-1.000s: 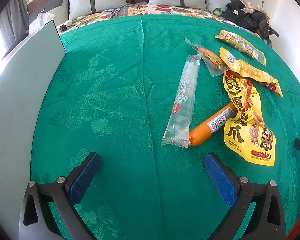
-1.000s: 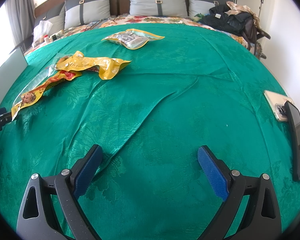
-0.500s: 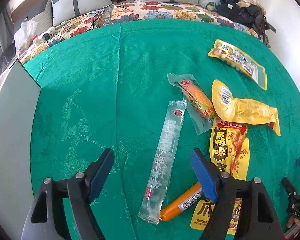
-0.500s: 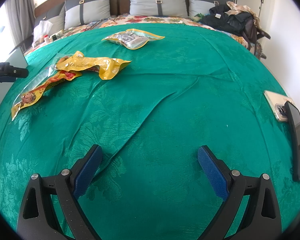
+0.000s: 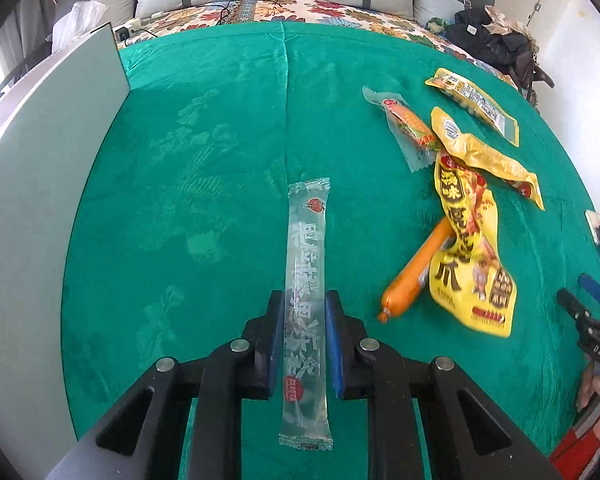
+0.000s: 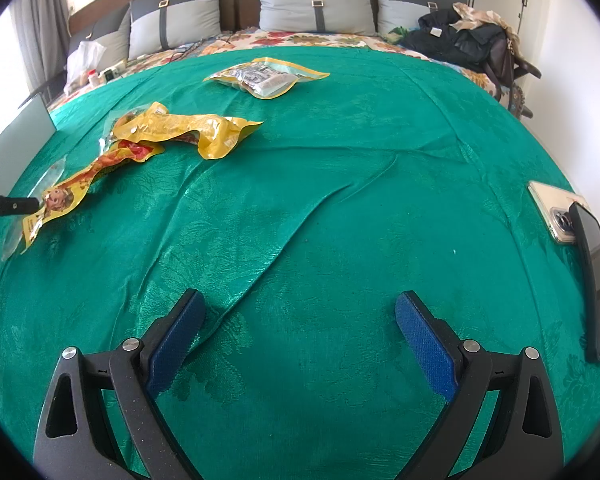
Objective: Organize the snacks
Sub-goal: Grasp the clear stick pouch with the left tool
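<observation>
Left gripper [image 5: 303, 338]: my jaws have just been closing and now press both sides of the clear stick pack [image 5: 306, 276], near its lower end.
Stick pack: one, long and see-through with white print, lying lengthwise away from me over the green cloth [image 5: 204, 168]; its near end sticks out past my jaws toward the camera.
Right gripper [image 6: 298, 338]: my jaws stand wide, nothing between them, over bare cloth.
Sausage [image 5: 414, 276]: one, orange, to the right of the stick pack, its far end tucked under the big yellow bag [image 5: 470, 264].
Yellow bags: three in the left view, namely the big printed one, a crumpled one [image 5: 484, 158] just beyond it, and a flat one [image 5: 474, 104] farthest off.
Corn pack [image 5: 408, 126]: one, clear wrap, touching the crumpled bag.
Snacks in all: six, one in my grip, five loose in a cluster on the right.
Phones: two at the right edge of the bed, one pale [image 6: 552, 210], one black [image 6: 594, 284], touching.
Grey board [image 5: 28, 208]: one, along the left edge.
Pillows [image 6: 316, 2]: three grey ones at the headboard.
</observation>
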Demonstrator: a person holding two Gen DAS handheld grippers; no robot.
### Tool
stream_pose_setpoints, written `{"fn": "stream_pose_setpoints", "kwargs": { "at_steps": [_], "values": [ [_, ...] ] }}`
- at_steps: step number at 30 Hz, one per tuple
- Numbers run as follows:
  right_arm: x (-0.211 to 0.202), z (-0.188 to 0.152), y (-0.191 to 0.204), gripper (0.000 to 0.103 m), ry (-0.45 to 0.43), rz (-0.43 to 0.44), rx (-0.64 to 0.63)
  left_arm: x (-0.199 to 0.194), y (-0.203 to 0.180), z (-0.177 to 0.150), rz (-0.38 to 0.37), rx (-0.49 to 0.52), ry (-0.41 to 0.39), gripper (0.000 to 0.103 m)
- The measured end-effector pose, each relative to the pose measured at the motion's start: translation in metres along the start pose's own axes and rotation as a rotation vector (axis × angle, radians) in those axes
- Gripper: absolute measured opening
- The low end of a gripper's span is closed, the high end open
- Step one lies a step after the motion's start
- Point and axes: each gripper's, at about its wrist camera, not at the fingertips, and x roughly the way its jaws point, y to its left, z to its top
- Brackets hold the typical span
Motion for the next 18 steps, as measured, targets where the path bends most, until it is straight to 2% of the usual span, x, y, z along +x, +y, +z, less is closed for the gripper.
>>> {"fn": "stream_pose_setpoints", "kwargs": {
  "at_steps": [4, 5, 7, 8, 9, 13, 14, 18],
  "values": [
    [0.001, 0.0, 0.0, 0.098, 0.0, 0.0, 0.0, -0.019, 0.008, -0.039, 0.021, 0.0, -0.017, 0.021],
    [0.0, 0.0, 0.0, 0.098, 0.0, 0.0, 0.0, -0.022, 0.01, -0.045, 0.01, -0.01, -0.034, 0.025],
    [0.0, 0.0, 0.0, 0.098, 0.0, 0.0, 0.0, -0.024, 0.016, -0.05, -0.028, -0.03, -0.067, 0.047],
    [0.0, 0.0, 0.0, 0.098, 0.0, 0.0, 0.0, -0.023, 0.017, -0.051, -0.028, -0.043, -0.079, 0.068],
    [0.001, 0.0, 0.0, 0.098, 0.0, 0.0, 0.0, -0.022, 0.02, -0.05, -0.01, -0.052, -0.089, 0.08],
    [0.0, 0.0, 0.0, 0.098, 0.0, 0.0, 0.0, -0.013, 0.019, -0.046, 0.081, -0.001, -0.134, 0.085],
    [0.0, 0.0, 0.0, 0.098, 0.0, 0.0, 0.0, -0.01, 0.018, -0.046, 0.107, 0.026, -0.137, 0.09],
    [0.001, 0.001, 0.0, 0.098, 0.0, 0.0, 0.0, -0.006, 0.027, -0.047, 0.111, 0.007, -0.165, 0.102]
  ]
}}
